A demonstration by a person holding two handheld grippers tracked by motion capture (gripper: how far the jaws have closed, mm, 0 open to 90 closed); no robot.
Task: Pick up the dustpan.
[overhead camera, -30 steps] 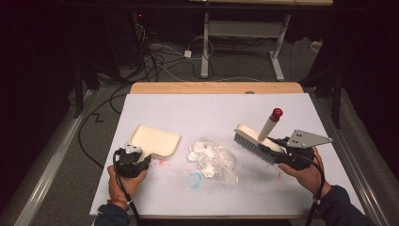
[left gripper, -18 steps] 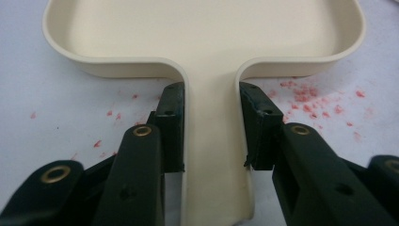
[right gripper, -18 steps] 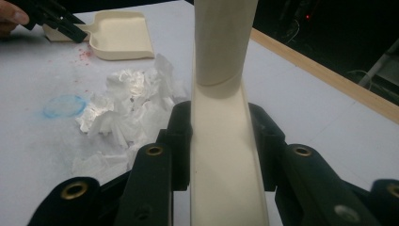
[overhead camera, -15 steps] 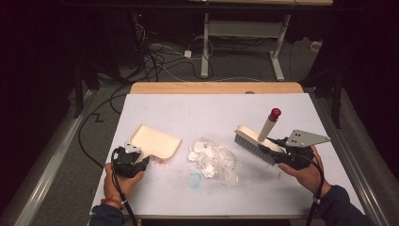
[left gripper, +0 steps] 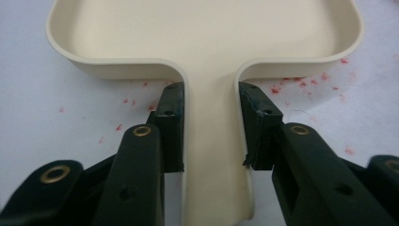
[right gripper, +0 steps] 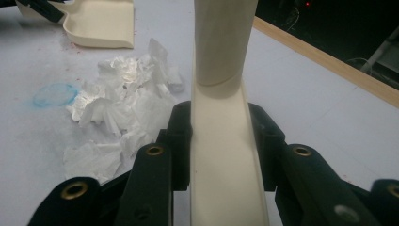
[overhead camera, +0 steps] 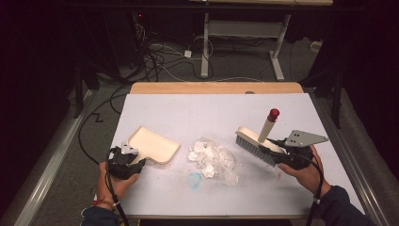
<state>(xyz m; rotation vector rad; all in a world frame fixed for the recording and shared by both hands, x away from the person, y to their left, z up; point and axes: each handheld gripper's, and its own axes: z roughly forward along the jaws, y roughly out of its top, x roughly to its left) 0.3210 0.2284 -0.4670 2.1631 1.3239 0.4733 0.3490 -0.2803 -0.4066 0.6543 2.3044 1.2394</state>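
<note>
I work at a white table [overhead camera: 211, 113] with a wooden far edge; beyond it, tangled cables [overhead camera: 155, 56] cross the dim grey floor [overhead camera: 56, 155].

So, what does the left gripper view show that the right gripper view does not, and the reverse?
Left gripper view alone: the left gripper clamped on the dustpan handle, with red specks on the table around it.

Right gripper view alone: the right gripper shut on the brush, a pile of crumpled white paper, a blue ring mark, and the table's wooden edge.

Both share: the cream dustpan and the white table surface.
</note>
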